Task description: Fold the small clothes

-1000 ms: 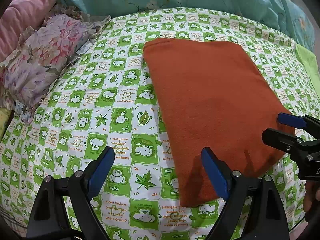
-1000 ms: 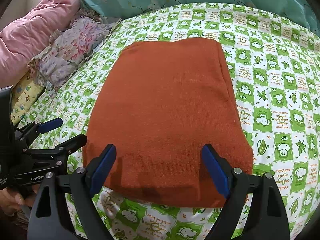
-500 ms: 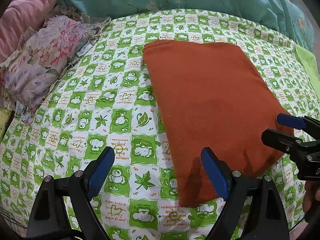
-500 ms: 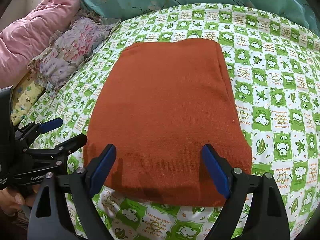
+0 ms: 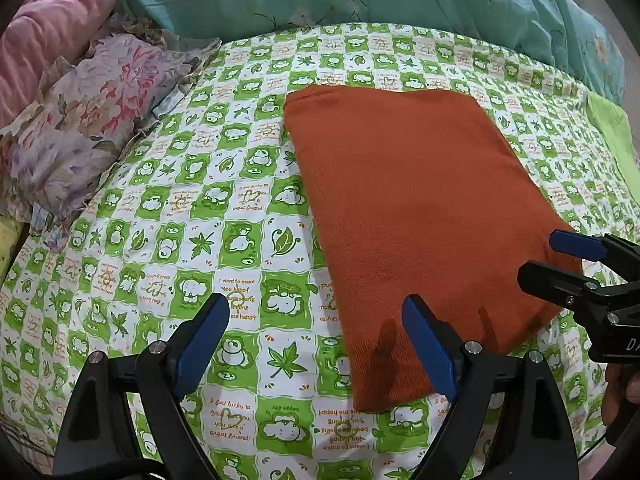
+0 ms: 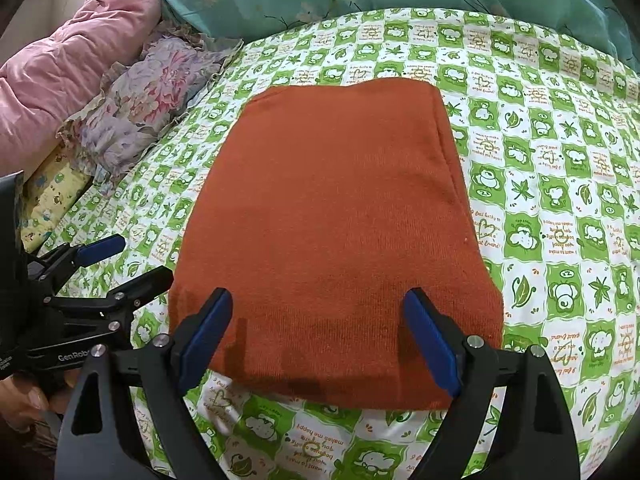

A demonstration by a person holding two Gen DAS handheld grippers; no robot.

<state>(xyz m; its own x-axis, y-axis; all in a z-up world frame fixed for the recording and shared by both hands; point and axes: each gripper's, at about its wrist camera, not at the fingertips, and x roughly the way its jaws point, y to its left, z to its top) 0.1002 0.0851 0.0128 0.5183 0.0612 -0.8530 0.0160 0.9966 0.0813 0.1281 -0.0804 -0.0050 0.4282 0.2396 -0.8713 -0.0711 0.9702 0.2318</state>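
The left black two-finger gripper with blue pads (image 5: 316, 344) is held low and level, its jaws spread wide with nothing between them; in the right wrist view it shows from the side at the left edge (image 6: 132, 260), its two fingers pointing right, one blue pad (image 6: 102, 248) facing up; a hand (image 6: 24, 400) grips its handle below; the right black two-finger gripper with blue pads (image 6: 318, 336) likewise stands wide apart and empty; seen from the left wrist camera it reaches in from the right edge (image 5: 548, 256), fingers pointing left.
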